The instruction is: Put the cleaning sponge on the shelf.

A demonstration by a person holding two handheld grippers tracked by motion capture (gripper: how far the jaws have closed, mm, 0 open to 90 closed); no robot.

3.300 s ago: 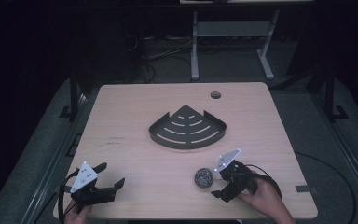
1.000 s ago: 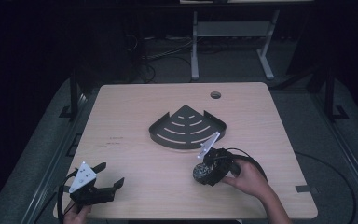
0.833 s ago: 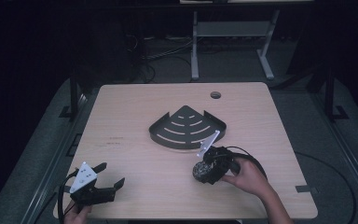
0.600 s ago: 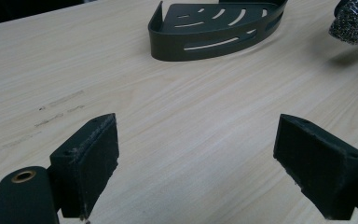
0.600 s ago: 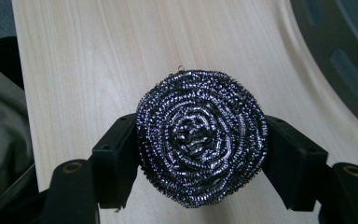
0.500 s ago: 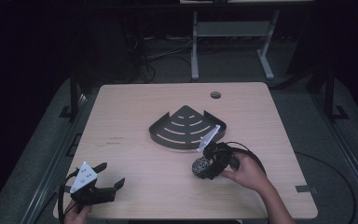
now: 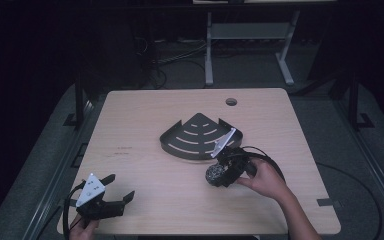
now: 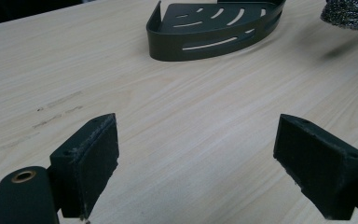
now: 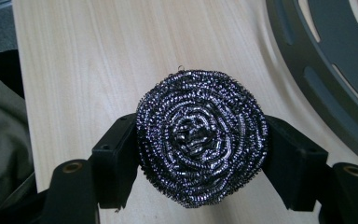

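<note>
A round steel-wool scourer [image 9: 201, 136] is clamped between the two black pads of my right gripper [image 9: 200, 156], lifted a little off the table; in the high view the scourer [image 7: 214, 173] hangs just in front of the dark fan-shaped slotted tray [image 7: 196, 136], with the right gripper [image 7: 221, 175] shut on it. The tray's rim [image 9: 307, 88] fills the upper right of the right gripper view. My left gripper [image 7: 116, 192] rests at the table's near left corner, its jaws wide apart with nothing between them [image 8: 200, 172]. From there the tray [image 8: 214, 28] and scourer [image 8: 349, 14] lie farther off.
The light wooden table [image 7: 145, 115] has a round cable hole [image 7: 231, 101] at the back right. A black cable [image 7: 270, 160] loops from the right gripper. A metal stand [image 7: 245, 35] and cables lie on the dark floor beyond the table.
The right hand closed on the scourer near the front edge, lifted it and carried it back toward the tray. The left gripper has stayed put.
</note>
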